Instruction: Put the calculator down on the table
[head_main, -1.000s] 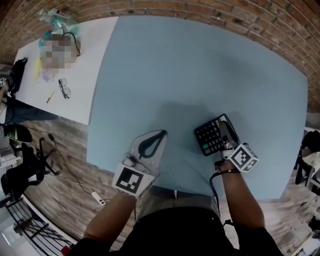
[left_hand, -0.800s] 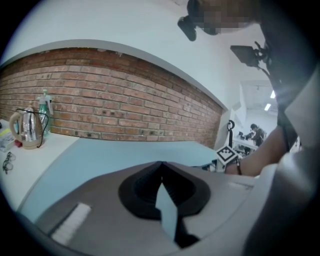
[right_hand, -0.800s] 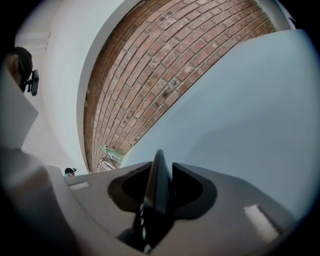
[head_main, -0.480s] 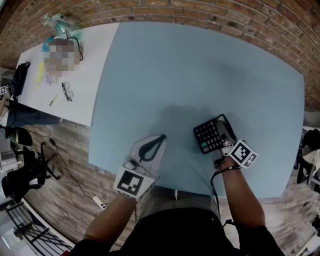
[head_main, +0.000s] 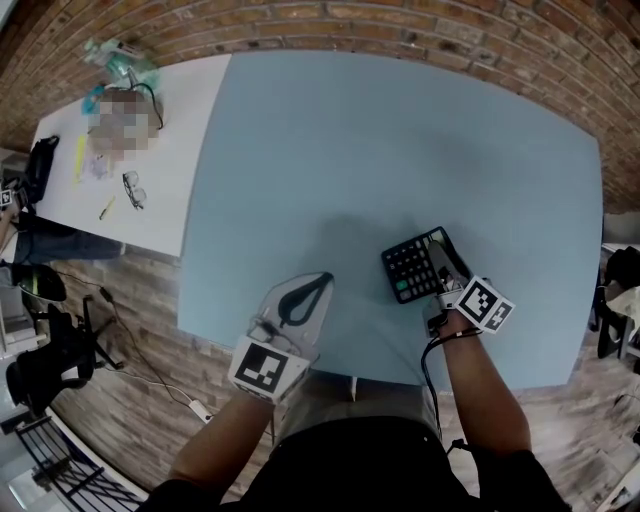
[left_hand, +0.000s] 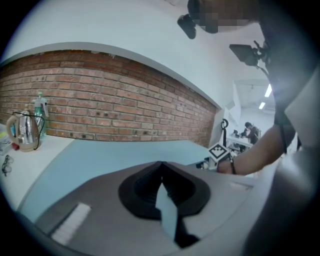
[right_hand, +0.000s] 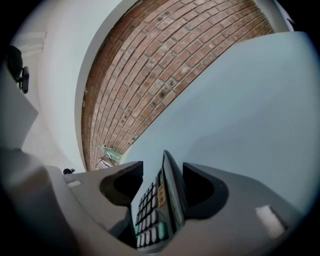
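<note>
The black calculator (head_main: 408, 266) lies keys up at the near right of the blue table (head_main: 400, 130). Its right end is between the jaws of my right gripper (head_main: 441, 268). In the right gripper view the calculator (right_hand: 159, 210) stands edge-on between the two pads of that gripper (right_hand: 163, 169), with a gap on each side. These jaws have just been opening and no pad presses on it. I cannot tell whether it rests fully on the table. My left gripper (head_main: 322, 279) hovers at the near edge, its tips (left_hand: 161, 164) together and empty.
A white table (head_main: 190, 110) adjoins the blue one on the left, with glasses (head_main: 130, 184), a kettle (left_hand: 25, 131) and small items on it. A brick wall runs along the far side. A black chair (head_main: 40, 360) stands on the wooden floor at the left.
Both hands stay where they were. The calculator remains between the right jaws and now sits slightly further out from the right gripper's marker cube.
</note>
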